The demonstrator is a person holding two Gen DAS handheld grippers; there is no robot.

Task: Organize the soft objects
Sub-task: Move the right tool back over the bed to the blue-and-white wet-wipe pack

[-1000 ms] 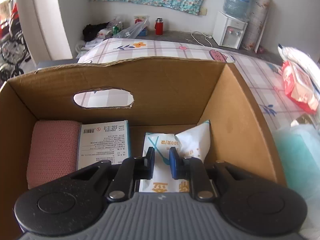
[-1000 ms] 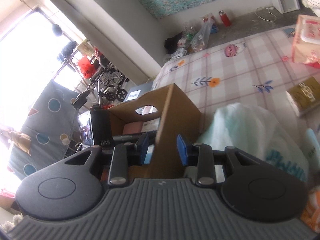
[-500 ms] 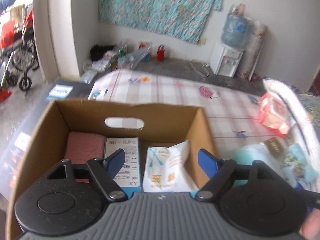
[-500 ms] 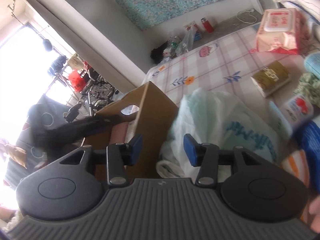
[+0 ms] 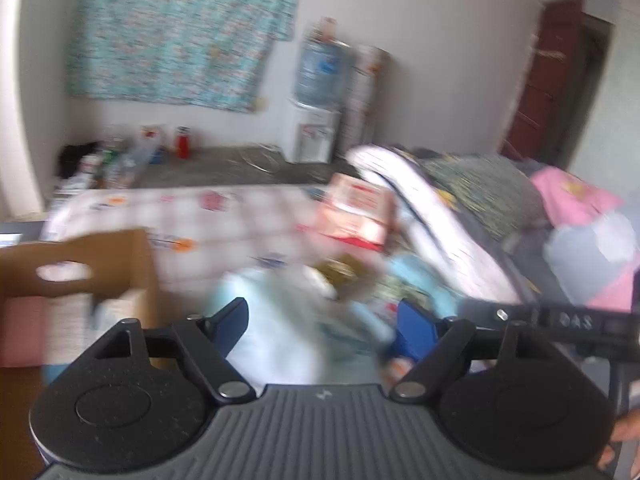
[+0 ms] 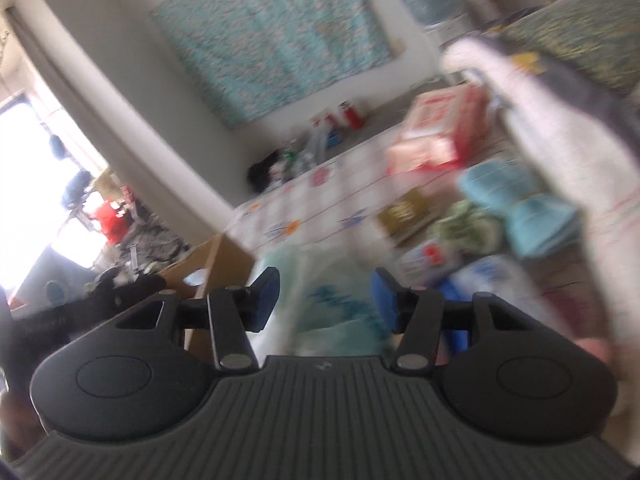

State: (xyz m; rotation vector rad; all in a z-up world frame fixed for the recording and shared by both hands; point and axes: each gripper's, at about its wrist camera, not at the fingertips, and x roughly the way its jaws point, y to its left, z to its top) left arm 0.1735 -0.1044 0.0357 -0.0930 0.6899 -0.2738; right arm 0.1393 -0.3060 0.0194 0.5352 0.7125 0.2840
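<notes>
Both views are blurred by motion. My left gripper (image 5: pixel 322 314) is open and empty, above a pale green-and-white plastic bag (image 5: pixel 280 328) that lies on the bed beside the cardboard box (image 5: pixel 84 272). A pink folded cloth (image 5: pixel 22 328) shows inside the box. My right gripper (image 6: pixel 326 284) hangs over the same bag (image 6: pixel 332 316) with its jaws opening and nothing pressed between the pads. The box (image 6: pixel 216 264) stands to its left. Past the bag lie a teal knitted cloth (image 6: pixel 520 208) and a green patterned cloth (image 6: pixel 464 224).
A red-and-pink wipes pack (image 5: pixel 356 212) and a small gold pack (image 5: pixel 344 272) lie on the checked bed sheet (image 5: pixel 240 216). A rolled white quilt (image 5: pixel 440 236) and pink clothes (image 5: pixel 576 196) are piled on the right. A water dispenser (image 5: pixel 316 120) stands by the far wall.
My left gripper let go of the white packet in the box, opened wide, lifted out and swung right over the bag. My right gripper also swung right and its jaws widened.
</notes>
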